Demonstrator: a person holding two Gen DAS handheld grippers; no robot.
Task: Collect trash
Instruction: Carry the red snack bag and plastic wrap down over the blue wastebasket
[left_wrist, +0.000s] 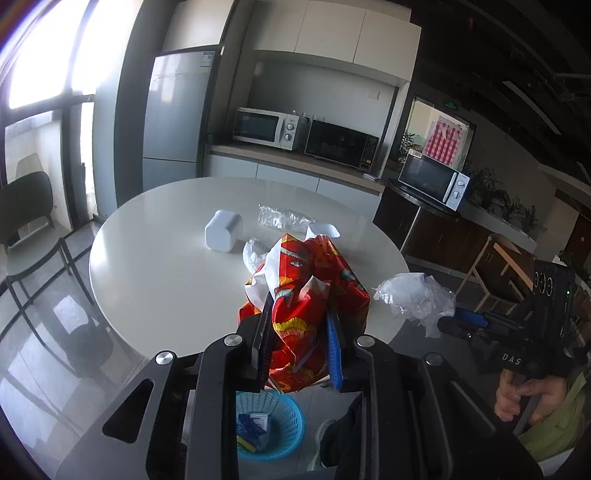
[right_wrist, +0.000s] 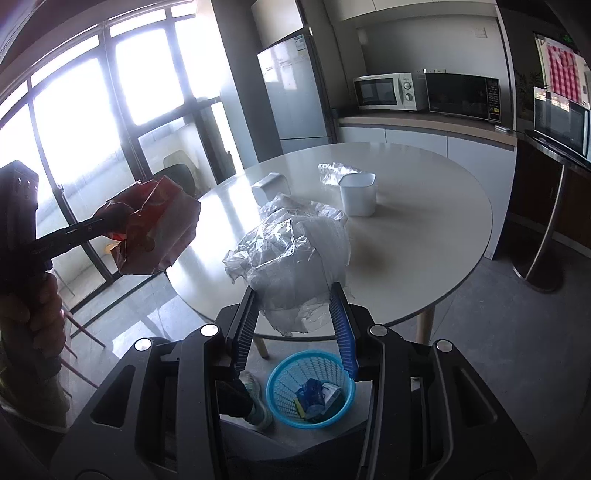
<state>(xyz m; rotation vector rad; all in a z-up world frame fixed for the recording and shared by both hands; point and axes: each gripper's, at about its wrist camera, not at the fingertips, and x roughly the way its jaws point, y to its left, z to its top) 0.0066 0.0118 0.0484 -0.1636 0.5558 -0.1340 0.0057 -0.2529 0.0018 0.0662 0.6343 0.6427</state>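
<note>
Round white table (left_wrist: 155, 266), two white containers (left_wrist: 223, 236), crumpled clear plastic (left_wrist: 280, 218), blue basket (right_wrist: 310, 387) on floor

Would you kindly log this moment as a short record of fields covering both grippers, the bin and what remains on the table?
left gripper: shut on red wrapper
right gripper: shut on clear plastic wrap
blue basket: on floor below both grippers, some trash inside
round table: two white cups, more clear plastic

Basket (right_wrist: 311, 389) on floor before table (right_wrist: 424, 236) — two containers (right_wrist: 357, 194) on table.
</note>
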